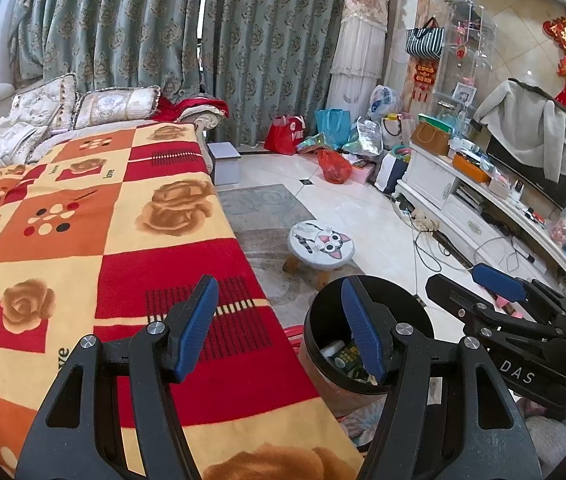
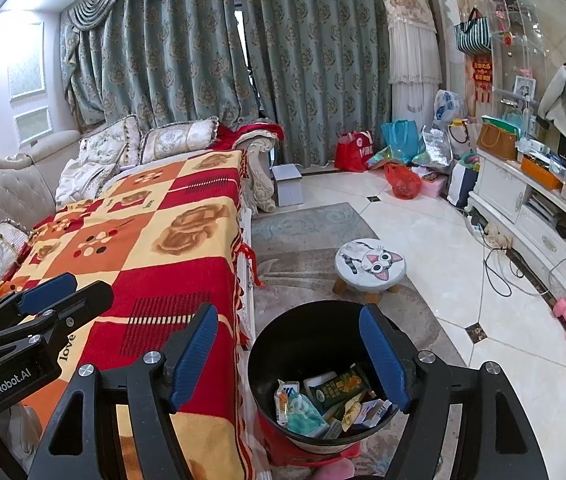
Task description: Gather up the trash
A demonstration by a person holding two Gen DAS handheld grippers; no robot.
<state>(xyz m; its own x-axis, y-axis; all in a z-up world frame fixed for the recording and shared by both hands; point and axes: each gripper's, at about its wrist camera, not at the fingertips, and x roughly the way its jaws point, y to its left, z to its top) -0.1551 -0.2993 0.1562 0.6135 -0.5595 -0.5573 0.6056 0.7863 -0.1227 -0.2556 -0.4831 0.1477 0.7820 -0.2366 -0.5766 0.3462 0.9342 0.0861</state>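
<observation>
Both grippers hang side by side over the near end of the blanket-covered sofa point(image 2: 155, 216), and neither carries anything: the left gripper point(image 1: 281, 328) has its blue pads spread with only air and blanket between them, and the right gripper point(image 2: 289, 360) is likewise spread, its jaws framing the open mouth of the black bin point(image 2: 267, 344) without touching it. That bin stands on the floor just off the sofa's edge, at about five o'clock from the blanket's middle, and in it lie the gathered wrappers and small cartons point(image 2: 331, 400). From here the dropping-off looks done and the collecting seems either finished or between rounds; I can make out no loose scrap on the blanket or on the rug point(image 2: 307, 220) around the cat-face stool point(image 2: 369, 266), which sits at twelve o'clock from the bin. The next move, as I judge it, calls for scanning further along the sofa and floor for more litter before reaching anywhere.
</observation>
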